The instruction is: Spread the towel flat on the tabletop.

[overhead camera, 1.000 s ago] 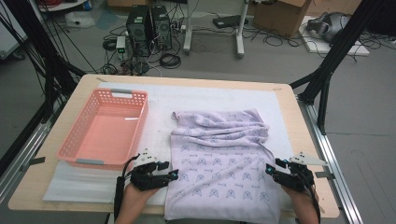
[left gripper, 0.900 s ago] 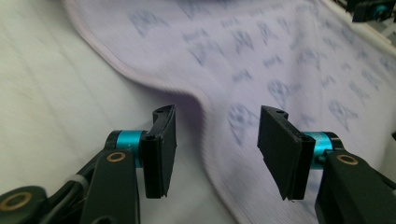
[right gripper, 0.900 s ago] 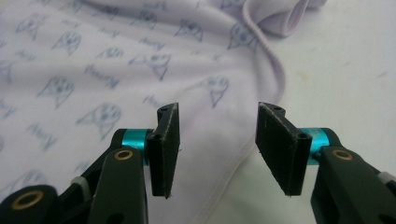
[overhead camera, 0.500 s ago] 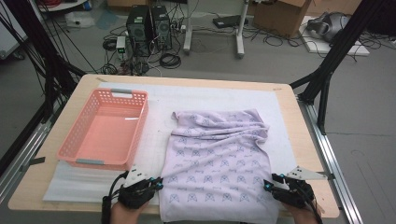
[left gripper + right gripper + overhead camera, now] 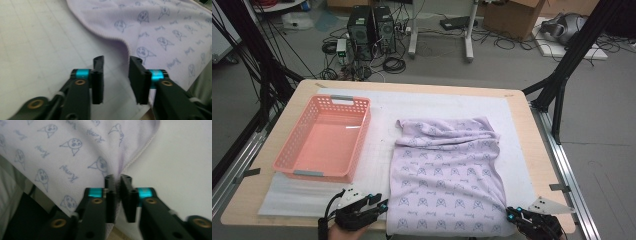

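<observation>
A wooden table (image 5: 522,107) stands in a workshop, its top covered by a white mat (image 5: 377,150). On the mat's left part sits a pink basket (image 5: 324,137). To the right of it, just beside, a lilac cloth (image 5: 447,185) printed with small blue figures lies spread flat, its far end bunched in folds and its near edge reaching the table's near rim.

The left gripper (image 5: 379,206) sits at the near edge, just left of the cloth's near-left corner. In the left gripper view its jaws are spread, having just been opening, and the gripper (image 5: 115,75) has nothing pinched; the cloth's hem (image 5: 110,37) curves just beyond the tips, and mat shows in the gap.

The right gripper (image 5: 510,215) is at the cloth's near-right corner. In the right gripper view the gripper (image 5: 117,195) has its jaws drawn close, having just been closing, and they pinch the cloth's edge (image 5: 140,152), which gathers into the narrow gap between them.

Beyond the table lies a grey floor (image 5: 512,70) with tangled cables, two black computer towers (image 5: 372,27) at the far left, a cardboard box (image 5: 507,15) at the far right and black frame struts (image 5: 572,55) at either side.
</observation>
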`<move>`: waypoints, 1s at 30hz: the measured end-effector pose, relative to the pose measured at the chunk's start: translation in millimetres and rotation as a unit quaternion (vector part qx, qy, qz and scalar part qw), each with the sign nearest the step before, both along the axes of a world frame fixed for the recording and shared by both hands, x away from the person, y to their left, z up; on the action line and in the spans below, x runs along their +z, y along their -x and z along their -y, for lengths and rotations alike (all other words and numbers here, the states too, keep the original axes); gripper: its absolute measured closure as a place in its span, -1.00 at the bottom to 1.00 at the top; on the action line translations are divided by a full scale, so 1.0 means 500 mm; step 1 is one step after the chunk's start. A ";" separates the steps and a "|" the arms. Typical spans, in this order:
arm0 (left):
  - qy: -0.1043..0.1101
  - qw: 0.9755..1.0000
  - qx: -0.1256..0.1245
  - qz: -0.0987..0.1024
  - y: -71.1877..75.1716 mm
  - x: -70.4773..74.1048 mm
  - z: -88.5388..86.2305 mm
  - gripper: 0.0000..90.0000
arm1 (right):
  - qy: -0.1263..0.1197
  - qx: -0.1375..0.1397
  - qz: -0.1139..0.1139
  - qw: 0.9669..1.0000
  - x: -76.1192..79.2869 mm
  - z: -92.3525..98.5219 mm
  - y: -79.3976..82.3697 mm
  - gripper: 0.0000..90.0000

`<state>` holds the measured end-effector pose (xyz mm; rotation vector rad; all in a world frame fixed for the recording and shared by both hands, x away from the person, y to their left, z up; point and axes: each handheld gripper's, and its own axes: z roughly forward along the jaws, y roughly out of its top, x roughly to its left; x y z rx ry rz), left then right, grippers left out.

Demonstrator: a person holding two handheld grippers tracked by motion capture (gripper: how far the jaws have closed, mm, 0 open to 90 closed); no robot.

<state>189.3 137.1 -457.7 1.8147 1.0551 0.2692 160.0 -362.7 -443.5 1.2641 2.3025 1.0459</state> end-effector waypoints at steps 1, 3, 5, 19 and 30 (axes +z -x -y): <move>0.006 1.000 0.000 0.000 -0.004 0.001 0.006 0.23 | -0.006 -0.012 0.004 1.000 0.000 0.002 -0.002 0.30; 0.011 1.000 -0.004 -0.005 -0.014 -0.002 0.026 0.05 | -0.023 -0.029 0.012 0.999 0.002 0.003 -0.011 0.12; -0.006 1.000 -0.017 -0.005 -0.019 -0.007 0.052 0.05 | -0.035 -0.036 0.019 0.999 0.001 -0.001 -0.022 0.00; -0.047 0.999 -0.021 0.003 0.060 -0.002 -0.009 0.93 | -0.030 -0.035 0.018 0.999 -0.011 -0.035 -0.080 -0.22; 0.009 1.000 0.012 0.011 0.037 0.006 -0.012 0.12 | 0.009 -0.007 -0.006 1.000 0.004 -0.034 -0.026 0.93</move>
